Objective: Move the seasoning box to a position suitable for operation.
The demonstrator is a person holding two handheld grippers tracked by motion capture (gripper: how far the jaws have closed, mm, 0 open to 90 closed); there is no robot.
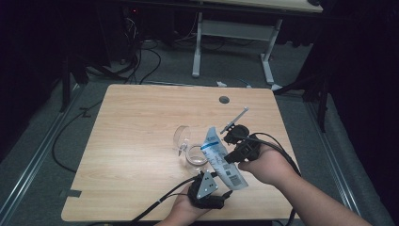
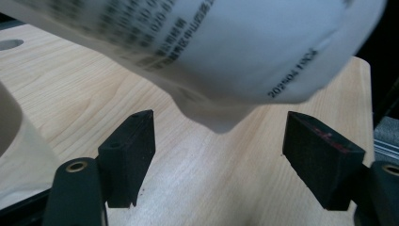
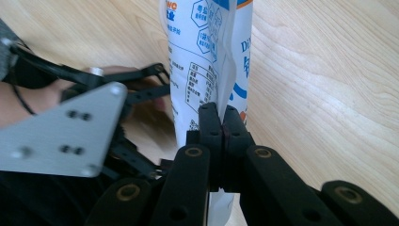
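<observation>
A white and blue printed pouch hangs tilted over the near right part of the wooden table. My right gripper is shut on its edge, and the right gripper view shows the jaws pinched together on the pouch. Just below the pouch's lower end is my left gripper. In its own view this gripper is open, and the pouch's rounded bottom hangs above the gap without touching the pads. The left gripper's grey plate shows beside the pouch.
A clear glass jug sits left of the pouch, close to both grippers, with its pale side at the left gripper view's edge. A round cable hole lies near the far edge. Cables and another table's legs are on the floor beyond.
</observation>
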